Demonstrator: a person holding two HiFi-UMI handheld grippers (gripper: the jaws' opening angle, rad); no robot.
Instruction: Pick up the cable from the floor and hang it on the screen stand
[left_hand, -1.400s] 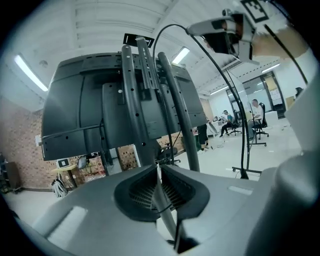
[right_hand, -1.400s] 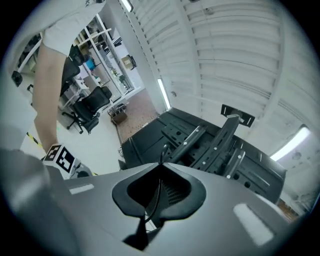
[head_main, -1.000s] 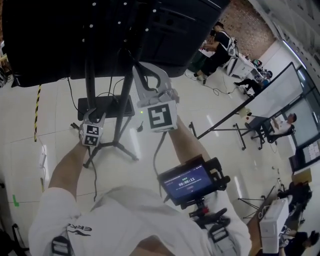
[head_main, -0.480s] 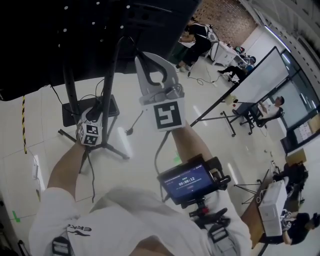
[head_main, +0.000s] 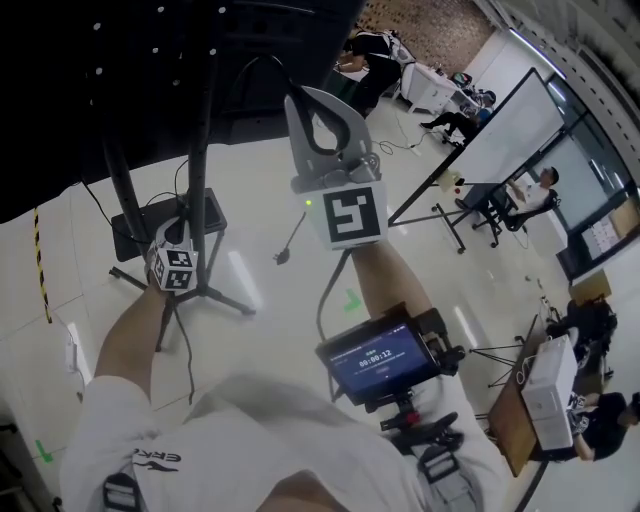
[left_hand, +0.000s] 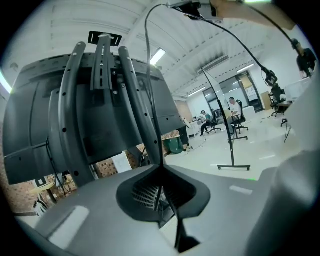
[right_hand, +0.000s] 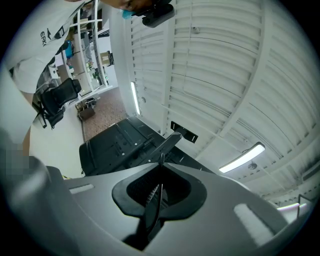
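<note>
1. While the big black screen (head_main: 140, 70) looms just ahead of and above both grippers, its screen stand (head_main: 203, 180) runs down right beyond the lower, left-hand one.
2. Right gripper (right_hand: 160, 162) is up high and tilted upward. Its jaws are together with the cable pinched between them, and the screen's back sits just past the tips.
3. Left gripper (left_hand: 161, 168) is lower, close to the stand's poles. Its jaws have just been closing and now clamp the cable too.
4. The thin black cable (left_hand: 147, 60) climbs from the left jaw tips and arcs over toward the right gripper.
</note>
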